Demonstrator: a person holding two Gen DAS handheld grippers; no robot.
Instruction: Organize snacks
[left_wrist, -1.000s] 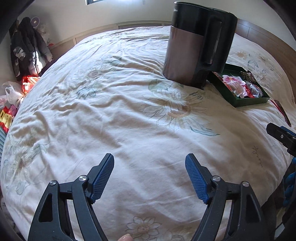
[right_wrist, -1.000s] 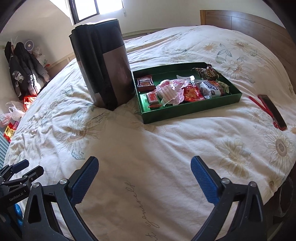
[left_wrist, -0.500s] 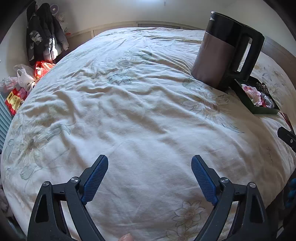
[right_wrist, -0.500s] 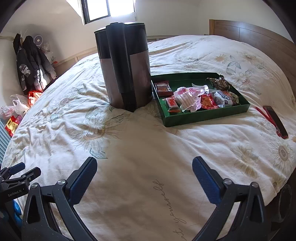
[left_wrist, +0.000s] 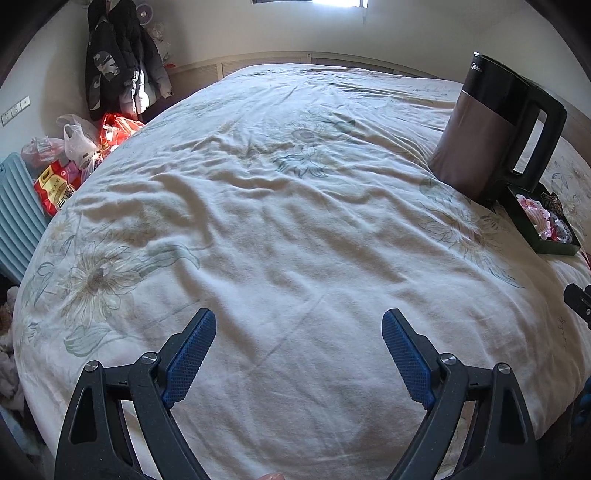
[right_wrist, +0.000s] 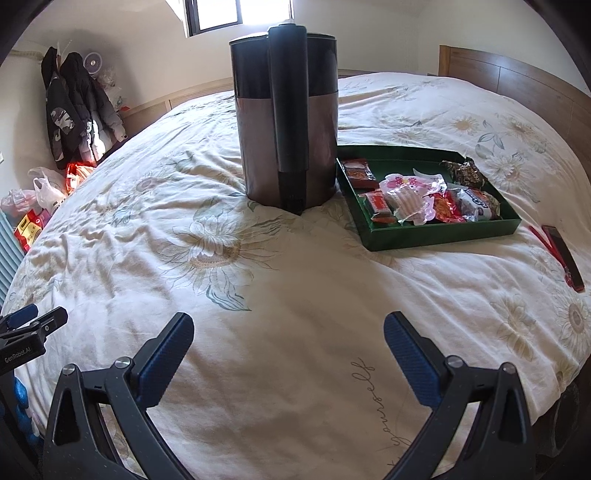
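Both tongs, left gripper and right gripper, are hanging wide apart, holding nothing. The crinkly plastic-wrapped snack packets are sitting in the shallow green cardboard tray beside the tall dark kettle. They're probably light and slippery, so I'd pinch a sealed edge.

The bedspread is soft, matt, wrinkled cloth with a faded flower print. The kettle has a brushed metal body and glossy black plastic top and handle. The green tray looks like matt card; its snack wrappers are shiny, crinkled plastic. The headboard is smooth wood.
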